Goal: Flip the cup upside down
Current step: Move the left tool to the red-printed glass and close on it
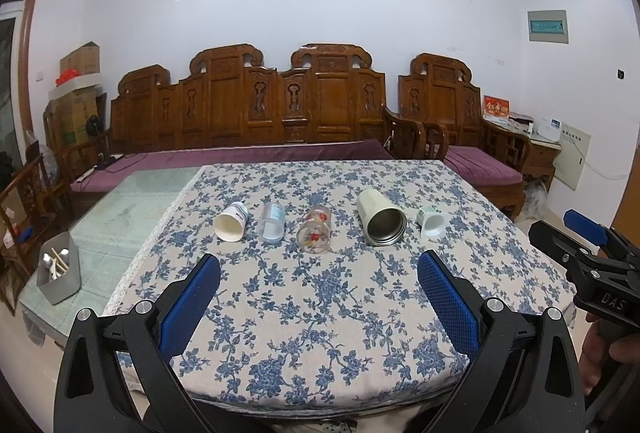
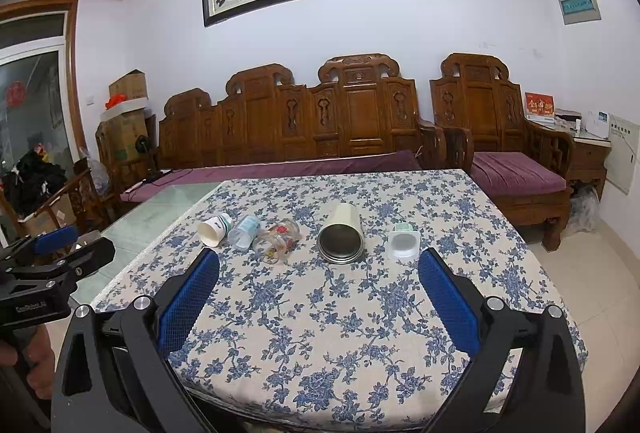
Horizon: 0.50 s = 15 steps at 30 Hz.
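Through the left wrist camera we see our left gripper with its blue-padded fingers spread wide and holding nothing, hovering over the near edge of the counter with its blue floral cloth. Five cups lie on their sides in a row across the middle of the counter, mouths toward us: a white paper cup nearest the left edge, then a clear plastic cup, a flowered glass cup, a cream steel-lined tumbler, and a small white plastic cup nearest the right edge. Each lies apart from its neighbours. Our right gripper shows at the right, off the counter's right edge; we cannot tell how far it is open here.

Through the right wrist camera our right gripper has its fingers wide apart and empty, above the near edge. The same row appears: paper cup, clear plastic cup, glass cup, tumbler, small white cup. The left gripper sits beside the counter's left edge.
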Tool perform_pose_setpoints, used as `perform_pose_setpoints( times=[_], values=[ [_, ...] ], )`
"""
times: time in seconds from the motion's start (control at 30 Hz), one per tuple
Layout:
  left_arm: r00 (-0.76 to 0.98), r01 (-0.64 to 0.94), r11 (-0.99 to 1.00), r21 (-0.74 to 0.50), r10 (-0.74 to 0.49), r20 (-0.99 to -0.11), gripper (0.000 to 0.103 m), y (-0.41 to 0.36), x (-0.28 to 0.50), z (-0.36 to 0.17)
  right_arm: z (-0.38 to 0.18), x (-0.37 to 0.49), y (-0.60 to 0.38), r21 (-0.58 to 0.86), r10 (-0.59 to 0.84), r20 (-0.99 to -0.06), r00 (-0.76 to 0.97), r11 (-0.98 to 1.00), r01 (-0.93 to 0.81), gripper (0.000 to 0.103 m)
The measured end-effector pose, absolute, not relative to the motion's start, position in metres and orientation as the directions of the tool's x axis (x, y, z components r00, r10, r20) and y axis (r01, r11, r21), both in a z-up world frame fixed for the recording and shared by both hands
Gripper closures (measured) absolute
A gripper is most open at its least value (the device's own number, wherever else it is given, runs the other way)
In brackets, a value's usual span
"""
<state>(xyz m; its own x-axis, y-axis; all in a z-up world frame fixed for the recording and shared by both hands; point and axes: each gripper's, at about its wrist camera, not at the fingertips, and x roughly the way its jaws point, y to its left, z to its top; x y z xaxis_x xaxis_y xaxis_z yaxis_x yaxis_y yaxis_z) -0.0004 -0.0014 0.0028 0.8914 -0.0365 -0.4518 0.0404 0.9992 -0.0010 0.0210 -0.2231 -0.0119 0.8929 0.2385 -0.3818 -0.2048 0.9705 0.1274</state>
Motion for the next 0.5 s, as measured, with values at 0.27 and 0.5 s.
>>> perform_pose_setpoints(
  times=[0.27,0.5],
  values=[
    [0.847,0.062,0.998,-0.003,-0.054,-0.528,0.008,0.007,0.036,-0.017,-0.035,0.063,-0.227,0.121,0.252,-0.445,0.859,0.968,-0.221,0.003],
    [0.790,0.086,0.996,0.027,-0.051,-0.611,0.008,0.015,0.091,-0.035,-0.061,0.116,-0.215,0.114,0.287,-0.510,0.811,0.957,-0.266,0.003]
  ],
)
